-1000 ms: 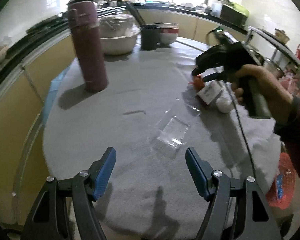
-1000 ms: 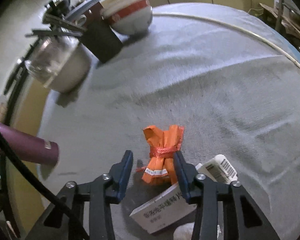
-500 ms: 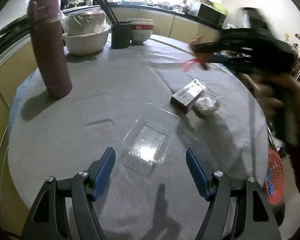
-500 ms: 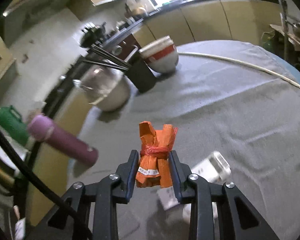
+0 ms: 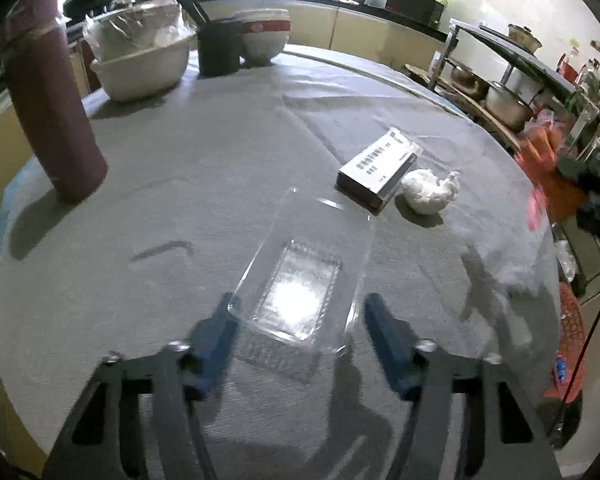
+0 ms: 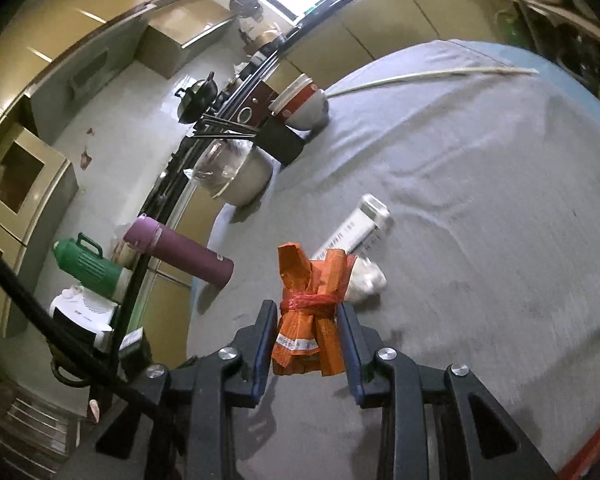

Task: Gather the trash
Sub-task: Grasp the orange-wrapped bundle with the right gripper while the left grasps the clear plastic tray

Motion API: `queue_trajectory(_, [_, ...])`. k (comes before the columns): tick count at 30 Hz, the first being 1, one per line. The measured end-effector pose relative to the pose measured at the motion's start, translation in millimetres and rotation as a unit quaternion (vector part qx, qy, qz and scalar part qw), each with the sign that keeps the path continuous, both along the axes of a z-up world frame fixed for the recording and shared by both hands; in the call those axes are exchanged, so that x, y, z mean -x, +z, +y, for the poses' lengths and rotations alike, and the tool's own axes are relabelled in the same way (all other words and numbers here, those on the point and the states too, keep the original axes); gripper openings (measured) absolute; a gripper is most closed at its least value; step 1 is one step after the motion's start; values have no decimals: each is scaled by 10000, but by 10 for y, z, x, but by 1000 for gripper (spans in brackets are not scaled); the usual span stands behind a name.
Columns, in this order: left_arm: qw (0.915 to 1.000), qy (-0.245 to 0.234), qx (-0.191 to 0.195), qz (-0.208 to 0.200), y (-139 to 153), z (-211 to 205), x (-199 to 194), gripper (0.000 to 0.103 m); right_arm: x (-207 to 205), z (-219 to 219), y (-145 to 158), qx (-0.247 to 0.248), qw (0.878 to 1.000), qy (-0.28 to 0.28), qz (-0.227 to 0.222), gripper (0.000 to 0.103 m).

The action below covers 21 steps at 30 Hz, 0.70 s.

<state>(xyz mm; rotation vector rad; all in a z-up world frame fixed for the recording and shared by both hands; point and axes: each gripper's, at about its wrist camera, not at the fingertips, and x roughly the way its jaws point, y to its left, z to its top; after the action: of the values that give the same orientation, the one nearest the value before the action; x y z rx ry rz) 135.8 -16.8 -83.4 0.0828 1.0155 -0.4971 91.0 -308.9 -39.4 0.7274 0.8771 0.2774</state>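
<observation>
Two jaws of the right gripper [image 6: 307,332] were closed on the tied orange plastic wrapper [image 6: 308,314], above the table [image 6: 480,200]. The left gripper [image 5: 300,322] stood wide open around the clear plastic tray [image 5: 300,280], holding nothing.

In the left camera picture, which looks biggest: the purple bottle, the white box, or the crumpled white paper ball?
1. Purple bottle: looks clearly biggest.
2. White box.
3. Crumpled white paper ball: looks smallest.
The box and the ball lie side by side, so their order is fair.
</observation>
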Motion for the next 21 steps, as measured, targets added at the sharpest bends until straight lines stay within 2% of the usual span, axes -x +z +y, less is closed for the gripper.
queue_trajectory(9, [9996, 277, 106, -34, 73, -30, 130, 55, 546, -51, -103, 209, 9998, -40, -8, 33])
queue_trajectory(17, [9969, 181, -435, -623, 373, -349, 572, 55, 882, -156, -35, 228, 9994, -193, -180, 33])
queue_trajectory(21, [9922, 115, -705, -1026, 577, -550, 843, 55, 1012, -190, 24, 253, 9990, -267, -268, 33])
